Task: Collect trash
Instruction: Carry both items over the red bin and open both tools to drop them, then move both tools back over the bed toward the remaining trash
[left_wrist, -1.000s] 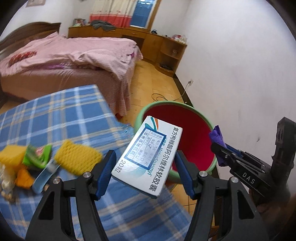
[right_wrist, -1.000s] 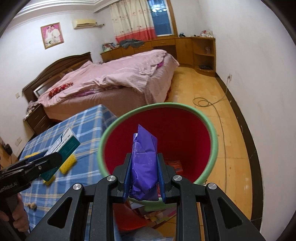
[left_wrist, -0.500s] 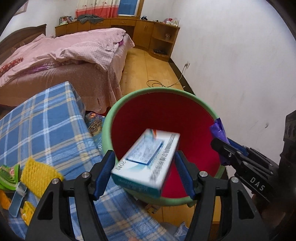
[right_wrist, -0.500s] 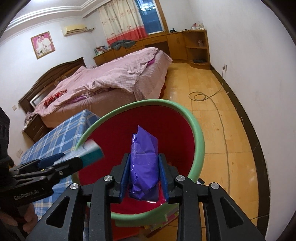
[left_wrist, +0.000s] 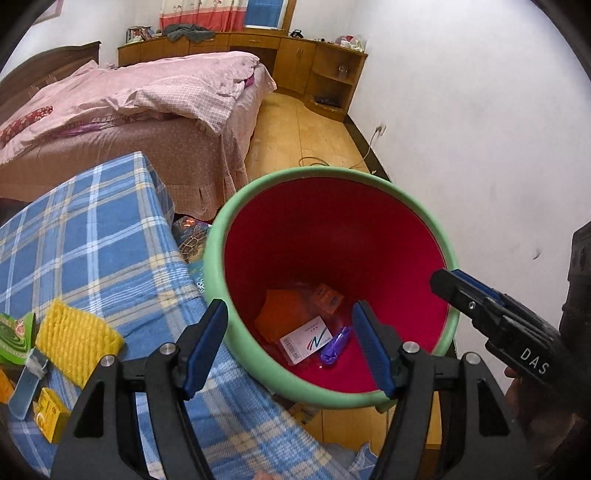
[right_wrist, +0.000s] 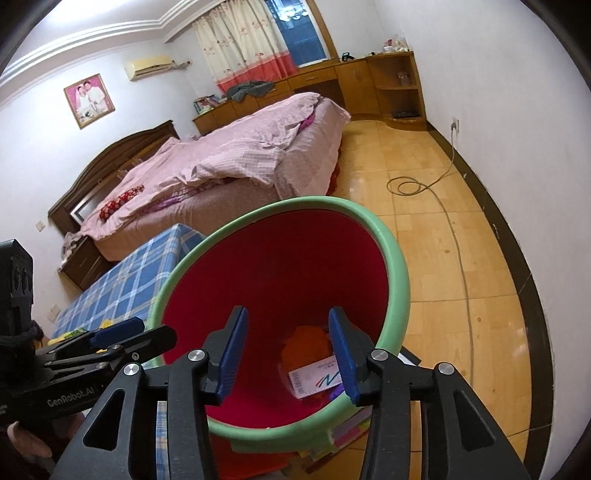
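Note:
A red bin with a green rim (left_wrist: 236, 206) (right_wrist: 397, 266) stands beside the table. At its bottom lie the white medicine box (left_wrist: 304, 341) (right_wrist: 314, 376), the purple wrapper (left_wrist: 334, 345) and orange packets (left_wrist: 286, 314). My left gripper (left_wrist: 290, 347) hangs over the bin's near rim, its jaws opening with nothing between them. My right gripper (right_wrist: 288, 354) is also above the bin, its jaws opening and empty; it shows in the left wrist view at the right (left_wrist: 458, 284).
On the blue plaid tablecloth (left_wrist: 92, 240) lie a yellow foam net (left_wrist: 77, 341), a green packet (left_wrist: 14, 336), a small yellow box (left_wrist: 51, 415) and a grey-blue strip (left_wrist: 27, 384). A bed (left_wrist: 147, 110), wooden cabinets, a floor cable (right_wrist: 410, 184) and the white wall surround the bin.
The left gripper moved over the bin and let the medicine box fall in. The right gripper opened and the purple wrapper dropped to the bin's bottom.

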